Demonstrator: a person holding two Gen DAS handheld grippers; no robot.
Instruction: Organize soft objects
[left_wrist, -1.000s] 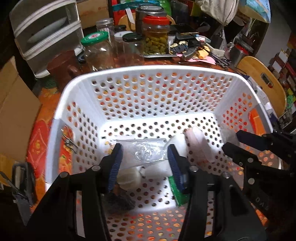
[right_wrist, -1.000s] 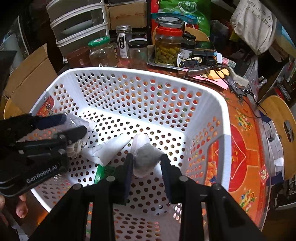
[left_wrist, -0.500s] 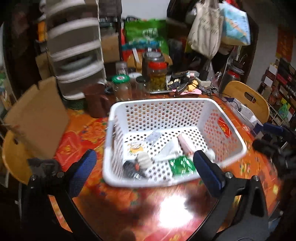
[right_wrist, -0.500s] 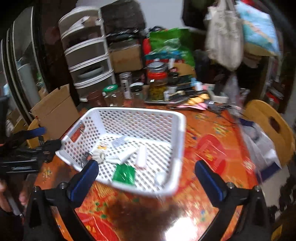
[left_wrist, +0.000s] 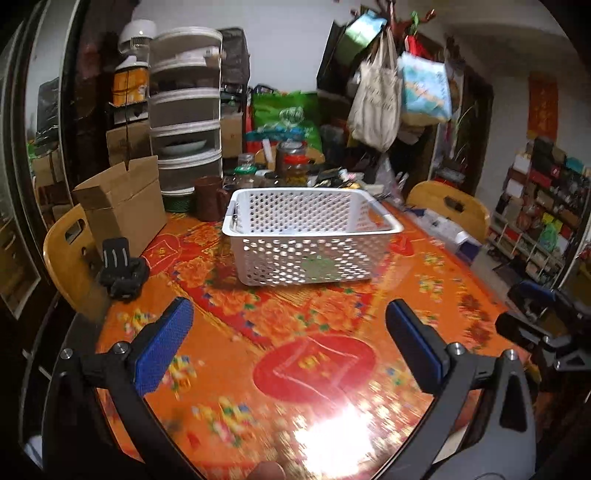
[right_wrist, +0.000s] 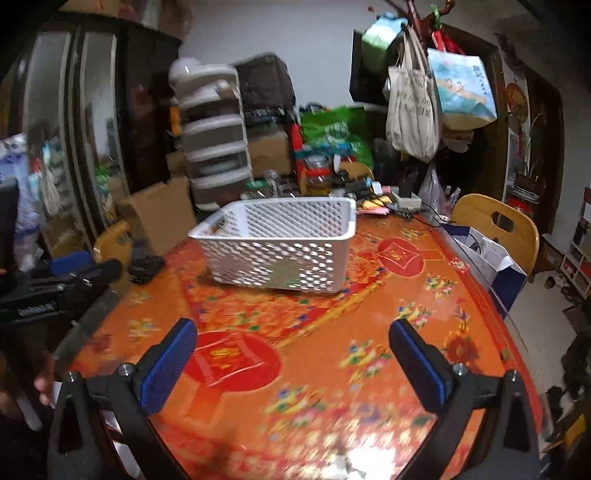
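A white perforated basket stands on the orange patterned table, far ahead of both grippers. Through its holes a green packet shows; the other soft items inside are hidden by the wall. My left gripper hangs wide open over the near table, nothing between its blue pads. My right gripper is also wide open and holds nothing. In the left wrist view the right gripper shows at the right edge; in the right wrist view the left gripper shows at the left edge.
Behind the basket stand jars, a brown mug, a cardboard box and stacked drawers. A black camera mount lies left of the basket. Wooden chairs flank the table. Bags hang at the back.
Both grippers let go of the soft items inside the basket, opened wide and pulled far back and up. The basket now sits distant on the table.
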